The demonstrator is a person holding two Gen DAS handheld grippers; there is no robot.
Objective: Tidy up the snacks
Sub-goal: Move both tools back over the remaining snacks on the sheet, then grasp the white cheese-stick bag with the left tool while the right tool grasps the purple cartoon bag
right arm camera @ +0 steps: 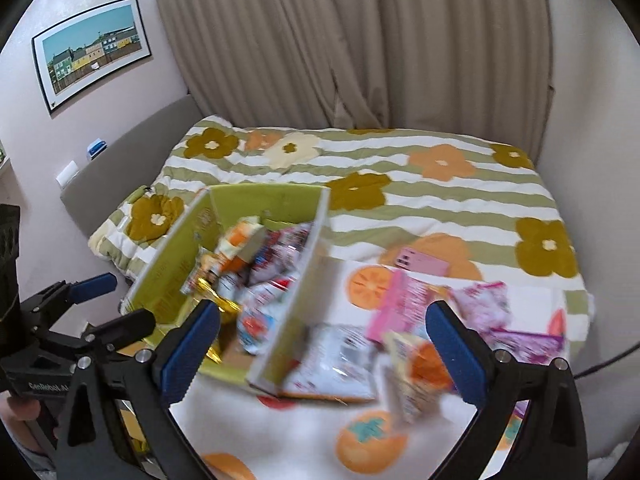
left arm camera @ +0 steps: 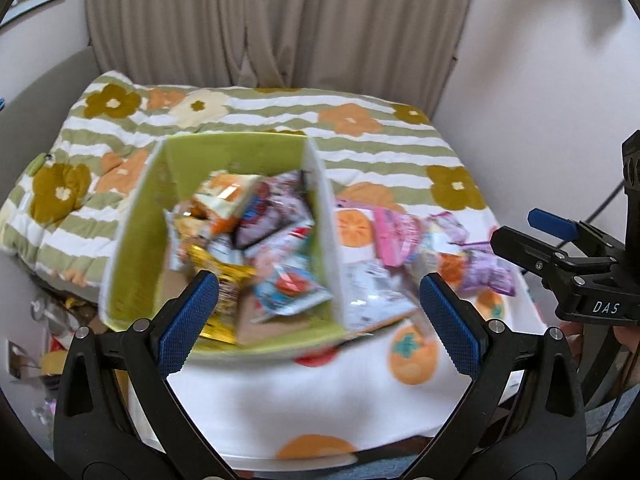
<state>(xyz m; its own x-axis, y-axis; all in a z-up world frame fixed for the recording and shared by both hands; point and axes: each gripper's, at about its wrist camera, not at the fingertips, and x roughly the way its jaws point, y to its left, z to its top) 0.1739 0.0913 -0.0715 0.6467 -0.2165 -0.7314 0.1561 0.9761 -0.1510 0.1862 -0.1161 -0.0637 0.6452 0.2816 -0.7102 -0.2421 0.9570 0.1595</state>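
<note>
The left gripper (left arm camera: 318,304) hung wide open and empty above the green cardboard box (left arm camera: 160,216), which sat on the flower-patterned bed quilt (left arm camera: 380,136) heaped with blurred snack packets (left arm camera: 260,232). The right gripper (right arm camera: 322,342), likewise spread wide and holding nothing, hovered over loose pink and purple snack packets (right arm camera: 404,308) lying just right of the box.
</note>
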